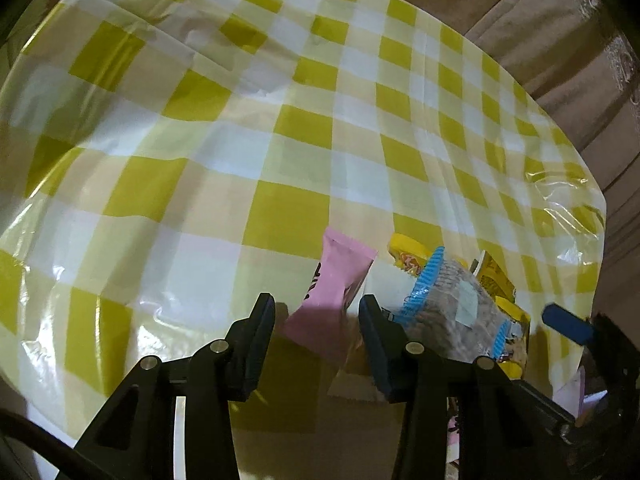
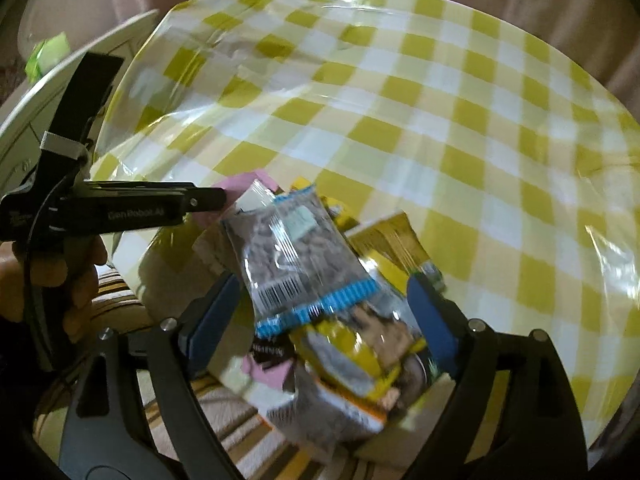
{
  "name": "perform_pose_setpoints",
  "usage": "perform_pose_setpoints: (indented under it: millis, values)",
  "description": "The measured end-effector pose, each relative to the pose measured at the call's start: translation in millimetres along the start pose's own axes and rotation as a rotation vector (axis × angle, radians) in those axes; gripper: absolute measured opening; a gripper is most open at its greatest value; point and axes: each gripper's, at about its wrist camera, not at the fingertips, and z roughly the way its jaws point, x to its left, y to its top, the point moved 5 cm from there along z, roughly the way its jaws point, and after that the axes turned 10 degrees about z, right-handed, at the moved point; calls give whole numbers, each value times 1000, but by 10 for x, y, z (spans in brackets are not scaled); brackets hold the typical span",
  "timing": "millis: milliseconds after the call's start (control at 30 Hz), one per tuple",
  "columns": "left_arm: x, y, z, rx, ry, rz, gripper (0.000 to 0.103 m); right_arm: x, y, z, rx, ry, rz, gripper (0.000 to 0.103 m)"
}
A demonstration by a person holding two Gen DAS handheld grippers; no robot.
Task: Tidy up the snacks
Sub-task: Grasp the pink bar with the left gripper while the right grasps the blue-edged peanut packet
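A heap of snack packets lies at the near edge of the checked table (image 1: pixel 280 140). In the left wrist view a pink packet (image 1: pixel 340 276) points up between the black fingers of my left gripper (image 1: pixel 316 312). The jaws stand apart, with a gap showing at the left pad. A clear packet with blue ends (image 1: pixel 448 300) lies just to its right, over yellow packets (image 1: pixel 408 252). In the right wrist view my right gripper (image 2: pixel 324 308) is wide open. Its blue pads (image 2: pixel 432 304) straddle the clear packet (image 2: pixel 292 252) and the yellow packets (image 2: pixel 360 352) without touching them. The left gripper (image 2: pixel 216 200) reaches in from the left.
The round table (image 2: pixel 440 120) has a yellow and white checked cloth under glossy plastic. Beige curtains (image 1: pixel 540 20) hang behind it. A hand (image 2: pixel 76 276) holds the left gripper. White furniture (image 2: pixel 24 128) stands at left, with striped fabric (image 2: pixel 224 420) below the table edge.
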Motion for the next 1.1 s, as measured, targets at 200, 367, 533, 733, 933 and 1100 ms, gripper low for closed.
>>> perform_pose_setpoints:
  millis: [200, 367, 533, 733, 933, 1100]
  values:
    - [39, -7, 102, 14, -33, -4, 34, 137, 53, 294, 43, 4, -88, 88]
    - [14, 11, 115, 5, -33, 21, 33, 157, 81, 443, 76, 22, -102, 88]
    - [35, -9, 95, -11, -11, 17, 32, 183, 110, 505, 75, 11, -121, 88]
    - [154, -33, 41, -30, 32, -36, 32, 240, 89, 564, 61, -32, -160, 87]
    - [201, -54, -26, -48, 59, -51, 31, 266, 62, 548, 65, -26, -161, 68]
    - [207, -64, -145, -81, 92, -55, 31, 221, 52, 436, 37, -25, -124, 67]
